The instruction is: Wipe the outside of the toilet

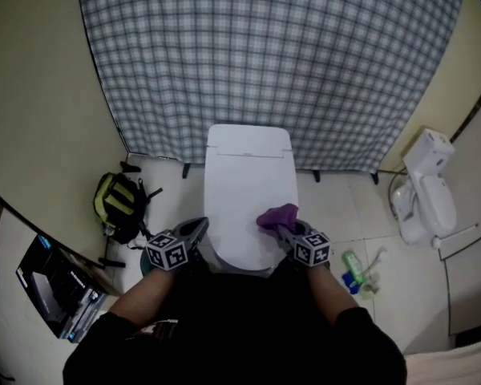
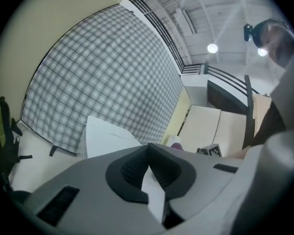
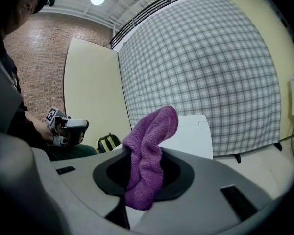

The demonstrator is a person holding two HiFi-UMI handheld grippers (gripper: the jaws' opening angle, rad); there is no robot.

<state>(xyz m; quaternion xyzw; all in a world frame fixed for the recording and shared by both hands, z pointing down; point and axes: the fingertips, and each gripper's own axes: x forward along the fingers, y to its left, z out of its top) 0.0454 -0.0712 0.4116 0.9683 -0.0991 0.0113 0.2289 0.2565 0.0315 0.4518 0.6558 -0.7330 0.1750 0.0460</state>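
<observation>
A checked curtain (image 1: pixel 264 54) is spread across the whole upper part of the head view. Below it, at the centre of the frame, the white toilet (image 1: pixel 248 187) is seen from above with its lid down. A second white fixture (image 1: pixel 429 199) is set against the wall at the right edge. A black and yellow backpack (image 1: pixel 120 205) is laid on the floor to the left of the toilet, near the wall. The left gripper (image 1: pixel 197 226) is held at the lower left edge of the toilet; its jaws are pressed together at the tips, and nothing is caught between them. The right gripper (image 1: pixel 283 229) is held over the lower right of the lid, and its jaws are clamped on a purple cloth (image 1: pixel 278 215), which is bunched and folded over above them. Whether the cloth touches the lid cannot be told. A small green bottle (image 1: pixel 352 265) is seen on the floor at the lower right, just beside the right gripper's marker cube
</observation>
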